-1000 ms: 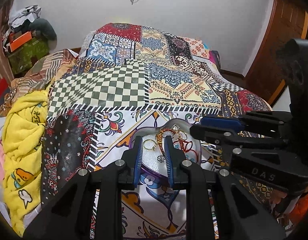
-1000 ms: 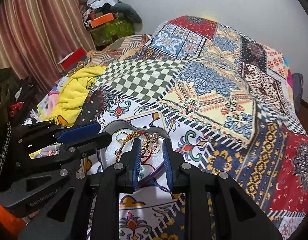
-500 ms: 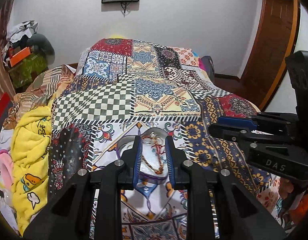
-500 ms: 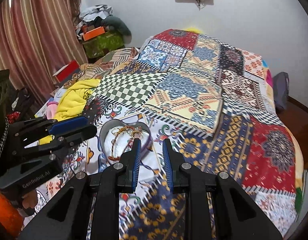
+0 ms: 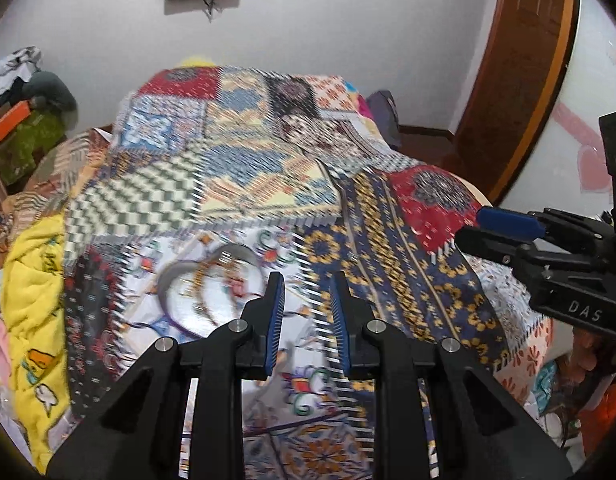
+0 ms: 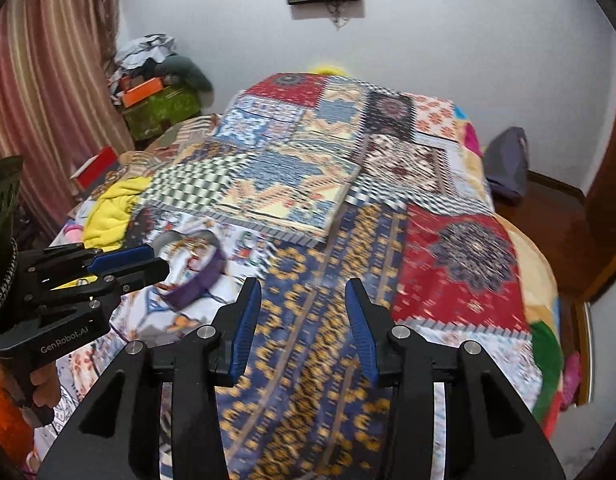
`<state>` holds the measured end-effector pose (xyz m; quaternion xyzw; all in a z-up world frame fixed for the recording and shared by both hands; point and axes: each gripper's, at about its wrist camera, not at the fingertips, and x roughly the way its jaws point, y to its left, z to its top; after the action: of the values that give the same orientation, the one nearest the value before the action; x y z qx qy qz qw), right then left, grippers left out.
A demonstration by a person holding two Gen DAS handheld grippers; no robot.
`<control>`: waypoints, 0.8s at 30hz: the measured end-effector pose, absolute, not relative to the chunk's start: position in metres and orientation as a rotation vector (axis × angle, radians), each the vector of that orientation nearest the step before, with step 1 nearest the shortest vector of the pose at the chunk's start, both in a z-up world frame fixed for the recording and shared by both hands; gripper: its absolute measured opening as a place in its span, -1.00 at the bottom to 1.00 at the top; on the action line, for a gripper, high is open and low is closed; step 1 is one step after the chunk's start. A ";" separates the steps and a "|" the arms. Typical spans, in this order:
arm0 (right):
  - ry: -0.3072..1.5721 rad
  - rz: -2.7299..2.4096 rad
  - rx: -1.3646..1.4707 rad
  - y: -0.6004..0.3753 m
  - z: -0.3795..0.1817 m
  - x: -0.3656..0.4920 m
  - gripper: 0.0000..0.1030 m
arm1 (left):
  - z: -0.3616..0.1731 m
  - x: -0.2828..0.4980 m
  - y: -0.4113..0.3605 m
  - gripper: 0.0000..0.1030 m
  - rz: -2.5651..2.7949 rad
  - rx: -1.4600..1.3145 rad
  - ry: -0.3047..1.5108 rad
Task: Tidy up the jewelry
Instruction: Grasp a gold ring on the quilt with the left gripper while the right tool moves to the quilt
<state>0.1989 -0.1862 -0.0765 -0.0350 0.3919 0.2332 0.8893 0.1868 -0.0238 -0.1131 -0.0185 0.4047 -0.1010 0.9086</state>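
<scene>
A heart-shaped jewelry box [image 5: 169, 280] with a purple wall and white lining lies open on the patchwork bedspread [image 5: 388, 264]. Blurred beaded bracelets and rings [image 5: 201, 278] rest inside it. My left gripper [image 5: 308, 316] hovers above the bed just right of the box, open with a narrow gap and nothing between its fingers. In the right wrist view the box [image 6: 195, 284] sits to the left, partly behind the left gripper [image 6: 123, 262]. My right gripper [image 6: 303, 320] stands open wide over the blue-and-yellow patch, holding nothing. It also shows side-on in the left wrist view [image 5: 504, 228].
A yellow towel [image 5: 31, 280] lies along the bed's left side. Piled boxes and clothes [image 6: 155, 92] and a striped curtain [image 6: 39, 100] stand at the left. A wooden door [image 5: 520, 60] is on the right, a purple bag [image 6: 506, 164] on the floor.
Both grippers have drawn back and up from the jewelry box and swung to the right. The right gripper's jaws have spread wider; the left's gap is unchanged.
</scene>
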 end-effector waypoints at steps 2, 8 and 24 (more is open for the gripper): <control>0.824 0.459 -0.070 -0.197 -0.080 0.198 -0.23 | -0.121 0.190 -0.033 -0.57 -0.225 -0.037 0.860; 0.850 0.412 -0.062 -0.222 -0.090 0.196 -0.23 | -0.153 0.202 -0.064 -0.57 -0.277 -0.008 0.943; 0.920 0.414 -0.028 -0.240 -0.114 0.196 -0.23 | -0.207 0.226 -0.097 -0.57 -0.322 0.059 1.062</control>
<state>0.1957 -0.2401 -0.1136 -0.0133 0.4408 0.1983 0.8753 0.2261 -0.0965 -0.2075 0.0279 0.5040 -0.1527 0.8497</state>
